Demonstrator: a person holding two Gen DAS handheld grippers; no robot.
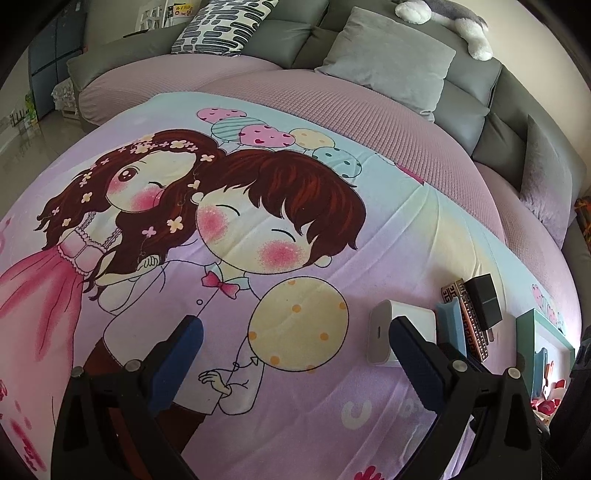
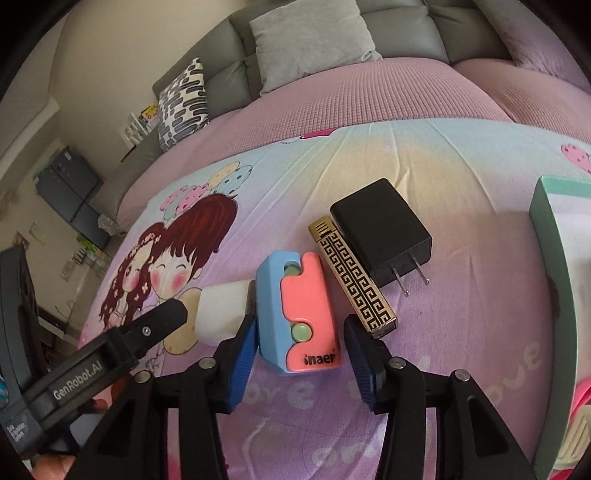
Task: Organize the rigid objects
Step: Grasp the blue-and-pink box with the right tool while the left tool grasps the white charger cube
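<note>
Four small items lie in a row on the cartoon-print sheet [image 2: 424,166]: a white charger [image 2: 221,310], a blue and pink block toy [image 2: 299,314], a gold-and-black patterned lighter [image 2: 351,273] and a black plug charger [image 2: 380,229]. My right gripper [image 2: 301,343] straddles the block toy's near end. Its left pad sits against the blue side and a thin gap shows at the right pad, so it is open. My left gripper [image 1: 295,326] is wide open over the printed balloon with nothing between its fingers. Its right finger [image 1: 406,339] stands just in front of the white charger [image 1: 410,317].
A teal box [image 2: 546,229] stands at the right edge of the sheet, also seen from the left wrist as the teal box [image 1: 532,325]. Grey cushions [image 1: 388,59] and a patterned pillow [image 1: 225,26] line the sofa back beyond the pink cover.
</note>
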